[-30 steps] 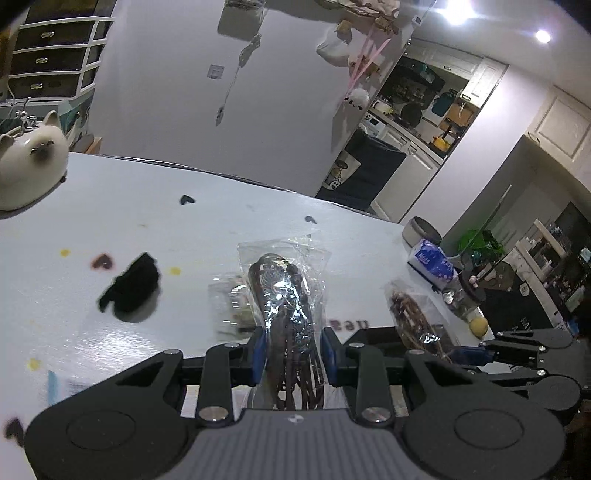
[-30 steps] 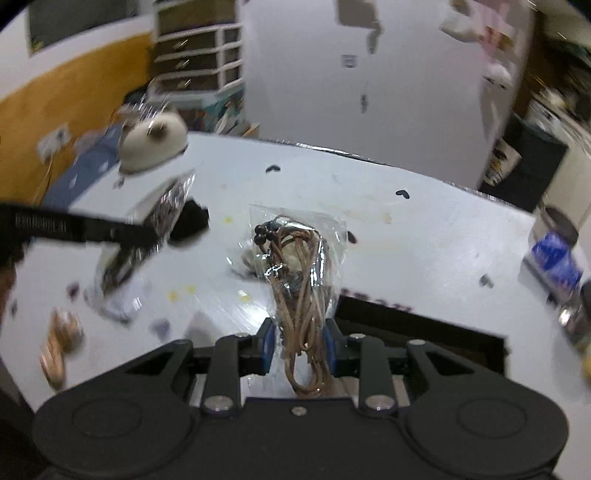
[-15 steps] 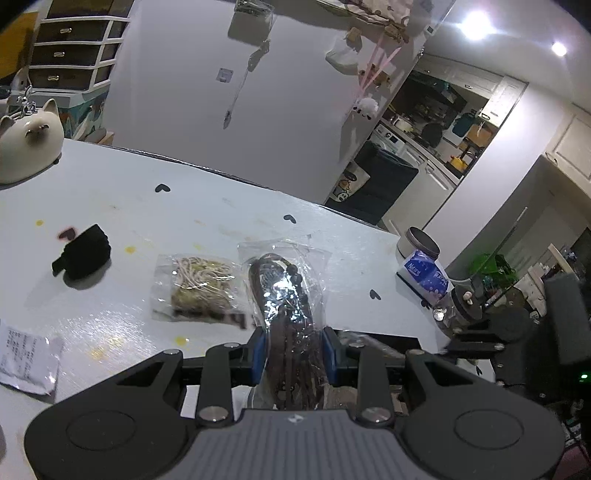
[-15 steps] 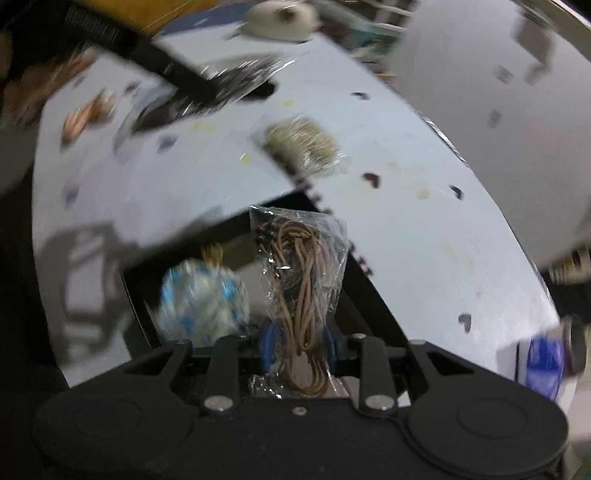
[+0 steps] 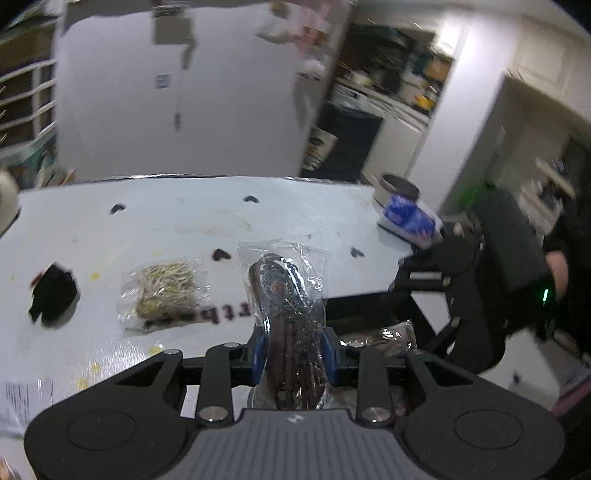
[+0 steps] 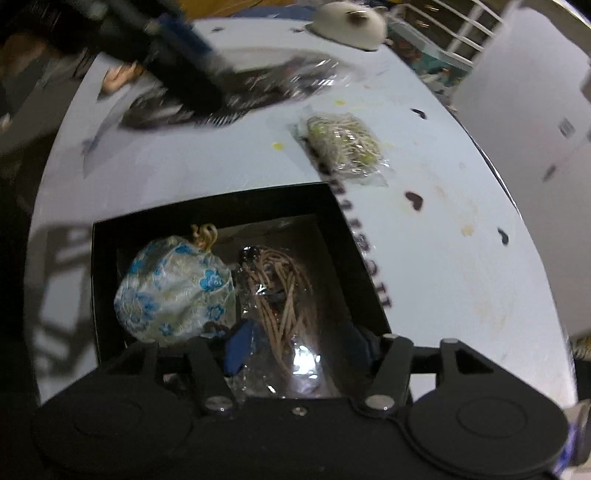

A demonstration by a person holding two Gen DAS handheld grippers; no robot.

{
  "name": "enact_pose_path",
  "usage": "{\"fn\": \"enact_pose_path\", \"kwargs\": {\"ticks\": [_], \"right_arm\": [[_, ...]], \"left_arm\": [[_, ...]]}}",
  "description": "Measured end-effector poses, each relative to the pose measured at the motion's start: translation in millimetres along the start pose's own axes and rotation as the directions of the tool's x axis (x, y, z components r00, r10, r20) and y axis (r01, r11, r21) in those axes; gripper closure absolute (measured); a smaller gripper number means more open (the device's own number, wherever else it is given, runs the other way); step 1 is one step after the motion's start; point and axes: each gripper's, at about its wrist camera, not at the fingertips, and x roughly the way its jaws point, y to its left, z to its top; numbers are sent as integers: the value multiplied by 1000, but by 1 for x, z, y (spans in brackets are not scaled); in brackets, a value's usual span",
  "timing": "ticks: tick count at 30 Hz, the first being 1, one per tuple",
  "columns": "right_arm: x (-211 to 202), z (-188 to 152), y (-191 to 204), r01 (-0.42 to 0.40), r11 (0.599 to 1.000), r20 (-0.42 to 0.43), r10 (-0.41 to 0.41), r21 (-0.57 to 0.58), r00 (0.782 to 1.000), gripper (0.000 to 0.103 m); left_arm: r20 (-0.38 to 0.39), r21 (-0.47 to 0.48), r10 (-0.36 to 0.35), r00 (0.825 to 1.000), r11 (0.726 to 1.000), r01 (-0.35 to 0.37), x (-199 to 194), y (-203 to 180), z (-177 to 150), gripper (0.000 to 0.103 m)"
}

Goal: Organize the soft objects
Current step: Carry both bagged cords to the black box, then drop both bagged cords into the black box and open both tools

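My left gripper (image 5: 293, 350) is shut on a clear bag of dark brown cords (image 5: 284, 291), held above the white table (image 5: 207, 221). My right gripper (image 6: 297, 345) points down into a black box (image 6: 207, 206). Its jaws are opening, and the clear bag of tan cords (image 6: 277, 295) lies loose between them on the box floor. A blue-flowered cloth pouch (image 6: 173, 291) sits beside that bag in the box. A bag of pale yellow cords (image 5: 162, 288) (image 6: 343, 144) lies on the table just beyond the box. A black cloth piece (image 5: 53, 295) lies further left.
A blue tissue pack (image 5: 406, 221) and a grey round tin (image 5: 400, 184) stand at the table's far right edge. A white cat figure (image 6: 351, 18) sits at the far end. A printed paper slip (image 5: 22, 402) lies near the left front edge.
My right gripper swung over the black box, tipped downward and parted its jaws; the tan cord bag now rests in the box. My left gripper moved right with its bag still gripped.
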Motion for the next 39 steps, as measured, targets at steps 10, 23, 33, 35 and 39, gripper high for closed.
{"fn": "enact_pose_path", "kwargs": {"ticks": [10, 23, 33, 35, 39], "right_arm": [[-28, -30, -18, 34, 954, 76, -59, 297, 995, 55], [-52, -68, -29, -130, 671, 215, -45, 730, 975, 75], [-87, -102, -30, -107, 476, 226, -202, 873, 953, 74], [-85, -103, -28, -104, 464, 221, -204, 880, 954, 73], [-85, -105, -27, -100, 448, 210, -204, 889, 956, 73]], "left_arm": [[-71, 122, -49, 996, 991, 57, 30, -15, 13, 71], [-243, 562, -144, 959, 785, 260, 77, -46, 17, 71], [-393, 782, -171, 904, 456, 426, 130, -82, 8, 71], [-401, 815, -165, 901, 385, 434, 137, -86, 5, 71], [-385, 846, -140, 912, 341, 410, 148, -90, 6, 61]]}}
